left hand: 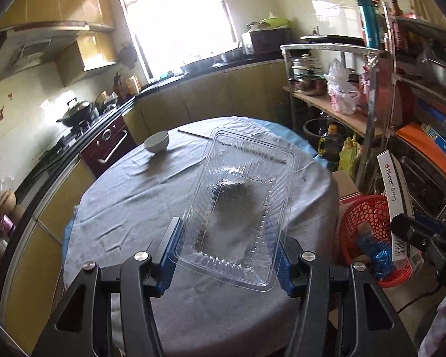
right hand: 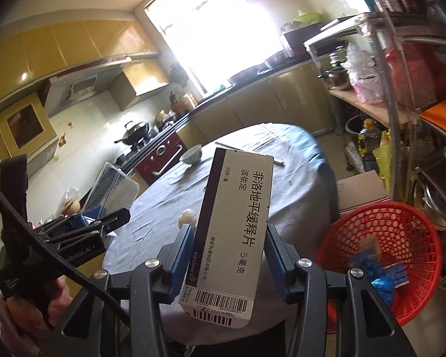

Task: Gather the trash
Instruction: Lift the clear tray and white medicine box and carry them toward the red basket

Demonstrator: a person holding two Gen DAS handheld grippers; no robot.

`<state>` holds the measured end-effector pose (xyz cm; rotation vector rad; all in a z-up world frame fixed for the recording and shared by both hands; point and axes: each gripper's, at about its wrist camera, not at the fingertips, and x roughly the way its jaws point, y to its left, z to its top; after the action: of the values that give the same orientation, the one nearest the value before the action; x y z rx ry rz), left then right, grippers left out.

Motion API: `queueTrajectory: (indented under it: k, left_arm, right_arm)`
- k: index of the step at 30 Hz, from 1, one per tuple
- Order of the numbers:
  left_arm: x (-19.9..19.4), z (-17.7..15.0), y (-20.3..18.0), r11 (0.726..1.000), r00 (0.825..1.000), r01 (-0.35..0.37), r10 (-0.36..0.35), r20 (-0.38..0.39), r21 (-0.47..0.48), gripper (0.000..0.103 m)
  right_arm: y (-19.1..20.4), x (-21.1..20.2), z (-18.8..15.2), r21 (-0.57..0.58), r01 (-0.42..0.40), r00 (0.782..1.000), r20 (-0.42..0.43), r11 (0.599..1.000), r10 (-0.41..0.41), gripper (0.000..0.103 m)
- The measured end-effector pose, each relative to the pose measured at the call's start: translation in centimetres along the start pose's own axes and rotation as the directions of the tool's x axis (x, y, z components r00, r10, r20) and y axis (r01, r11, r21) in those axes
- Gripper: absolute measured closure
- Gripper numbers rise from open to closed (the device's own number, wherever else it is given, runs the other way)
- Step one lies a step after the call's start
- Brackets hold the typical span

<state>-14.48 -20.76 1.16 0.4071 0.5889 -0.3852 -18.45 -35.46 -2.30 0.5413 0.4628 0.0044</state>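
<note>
Trash here is two light pieces, one in each gripper. Furthest left, the left gripper [left hand: 226,253] has its jaws pressed on the sides of one clear plastic clamshell [left hand: 240,208], held above the table [left hand: 128,196]. I judge it thin, springy and slick, likely to buckle or pop out if squeezed harder, so the ribbed rim near the hinge seems the best hold; dark crumbs sit in its base and could spill if it tips. Next, the right gripper [right hand: 229,255] clamps one white pill box [right hand: 232,232] by its long edges: stiff card, probably empty, easy to crush. Furthest right, one red basket [right hand: 401,232] stands beside the table, already holding blue wrappers [right hand: 371,270]. One bowl [left hand: 156,142] sits on the table.
</note>
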Motion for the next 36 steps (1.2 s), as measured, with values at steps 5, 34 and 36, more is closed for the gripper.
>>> queueTrajectory:
  k: [5, 34, 36]
  left_arm:
    - [0.0, -0.1, -0.9, 0.999, 0.999, 0.04, -0.04, 0.034, 0.003, 0.045]
    - [-0.1, -2.3, -3.6, 0.978, 0.979, 0.2, -0.201, 0.015, 0.062, 0.045]
    - [0.0, -2.5, -4.1, 0.976, 0.979, 0.203, -0.204, 0.008, 0.079, 0.044]
  right_arm:
    - [-2.0, -0.8, 0.1, 0.027, 0.032, 0.999, 0.023, 0.999, -0.032, 0.052]
    - [-5.2, -2.8, -0.1, 0.063, 0.114, 0.99, 0.075, 0.991, -0.119, 0.052]
    - [-5.3, -2.8, -0.2, 0.066, 0.114, 0.99, 0.075, 0.991, -0.119, 0.052]
